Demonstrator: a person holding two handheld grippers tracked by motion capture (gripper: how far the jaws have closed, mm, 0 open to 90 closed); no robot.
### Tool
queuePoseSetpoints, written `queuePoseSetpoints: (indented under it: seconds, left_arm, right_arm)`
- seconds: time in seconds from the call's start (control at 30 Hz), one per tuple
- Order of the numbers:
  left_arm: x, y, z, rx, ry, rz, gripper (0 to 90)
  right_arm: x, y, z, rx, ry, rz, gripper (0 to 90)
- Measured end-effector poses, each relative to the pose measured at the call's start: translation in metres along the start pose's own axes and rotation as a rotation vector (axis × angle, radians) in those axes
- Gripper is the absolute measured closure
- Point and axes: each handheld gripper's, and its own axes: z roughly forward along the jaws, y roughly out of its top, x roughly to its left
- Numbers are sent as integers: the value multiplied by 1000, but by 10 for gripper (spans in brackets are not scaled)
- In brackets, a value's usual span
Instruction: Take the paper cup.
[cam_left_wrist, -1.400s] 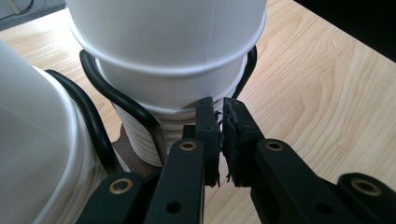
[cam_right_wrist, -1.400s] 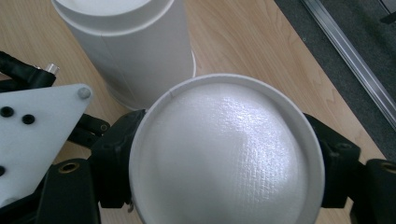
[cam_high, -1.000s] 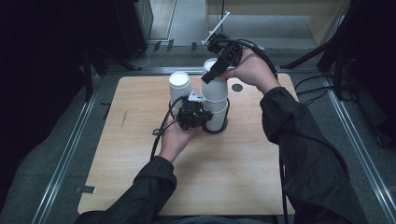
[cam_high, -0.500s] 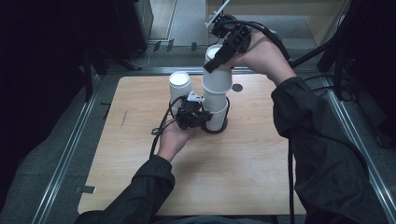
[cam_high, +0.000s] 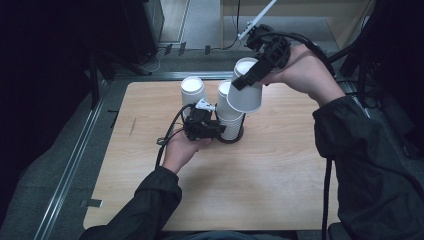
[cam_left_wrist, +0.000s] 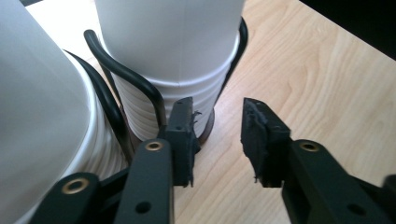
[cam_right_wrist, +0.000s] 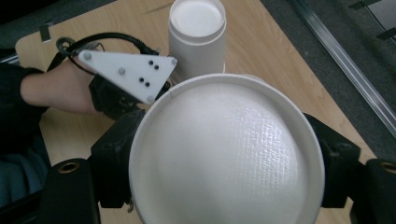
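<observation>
Overhead, pale wooden table (cam_high: 280, 190), grey floor (cam_high: 60, 165), dark surroundings.

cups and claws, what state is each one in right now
lifted cup: clamped in the right claw, clear above the stack, tilted
stack: upright in the black wire holder, bottom up
far stack: upright on the table, bottom up
right claw: shut on the lifted cup
left claw: jaws just been opening, nothing between them, at the holder's base

Probably a lab — bare wooden table (cam_high: 280, 190), metal floor rails (cam_high: 65, 175), trailing cables (cam_high: 235, 25)
</observation>
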Motion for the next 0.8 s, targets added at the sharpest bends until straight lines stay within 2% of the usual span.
queuePoseSetpoints:
  seconds: [0.1,0.13,0.23,0.27,0.3,0.37,0.47,0.6,0.73,0.8]
  left_arm:
    - [0,-2,-7,0,-19,10,580]
    - [1,-3,-11,4,-35,-3,578]
    - [1,-5,-15,5,-52,-8,568]
    - [1,-7,-20,8,-58,4,562]
    - [1,-7,-20,8,-58,4,552]
    - [1,-11,-26,2,-72,35,525]
    - [1,-15,-31,-15,-96,46,494]
    - [3,-21,-33,-31,-122,51,441]
    - [6,-31,-33,-32,-125,46,438]
    - [9,-36,-33,-32,-138,52,441]
  right_arm:
    - [6,-17,0,-6,7,-3,244]
    - [7,-21,2,-3,11,-2,244]
    - [10,-29,5,1,18,-5,244]
    - [12,-37,10,14,28,-12,244]
    - [12,-37,10,14,28,-12,244]
    - [15,-50,16,21,38,-15,244]
    - [18,-64,22,15,50,-17,244]
    - [21,-80,35,17,58,-25,243]
    - [23,-90,46,38,59,-29,243]
    - [24,-101,56,28,75,-34,243]
